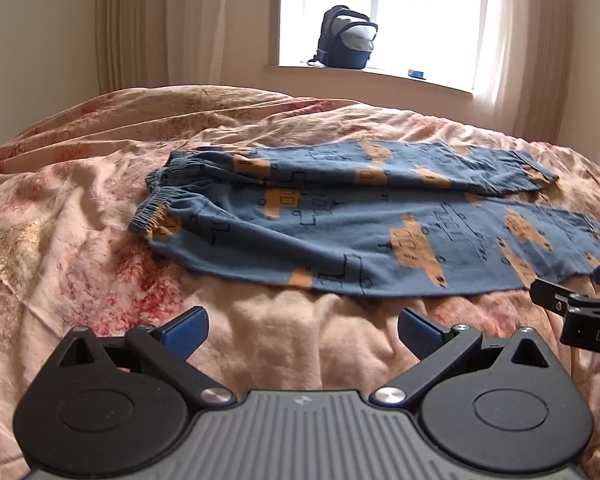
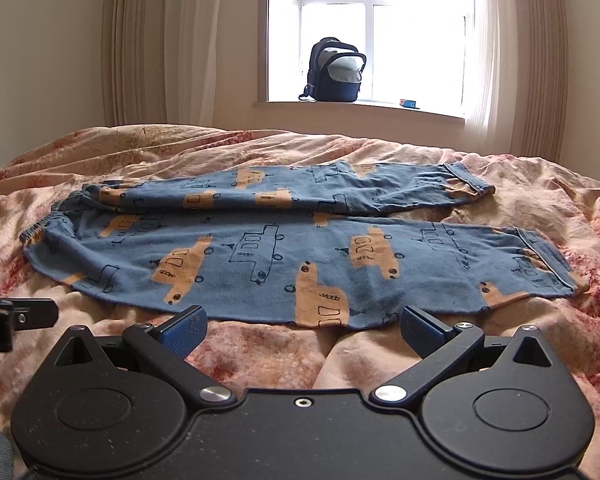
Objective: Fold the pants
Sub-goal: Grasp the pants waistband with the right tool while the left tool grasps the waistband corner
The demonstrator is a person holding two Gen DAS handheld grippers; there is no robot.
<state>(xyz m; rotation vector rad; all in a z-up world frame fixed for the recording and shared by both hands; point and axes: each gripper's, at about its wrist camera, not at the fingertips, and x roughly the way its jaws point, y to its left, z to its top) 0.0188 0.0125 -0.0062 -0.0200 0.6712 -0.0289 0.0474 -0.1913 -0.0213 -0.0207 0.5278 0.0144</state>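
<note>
Blue pants (image 1: 340,232) with orange vehicle prints lie flat on the pink bed cover (image 1: 80,208), waistband at the left, both legs stretched to the right, side by side. My left gripper (image 1: 302,332) is open and empty, just short of the near leg's edge. My right gripper (image 2: 302,330) is open and empty, at the near edge of the pants (image 2: 284,264) toward the cuff end. The right gripper's fingertips (image 1: 556,300) show at the right edge of the left wrist view, the left gripper's (image 2: 32,312) at the left edge of the right wrist view.
The rumpled bed cover (image 2: 500,360) spreads all round the pants. A dark backpack (image 1: 346,38) stands on the window sill behind the bed, with a small blue thing (image 1: 416,74) to its right. Curtains hang on both sides of the window.
</note>
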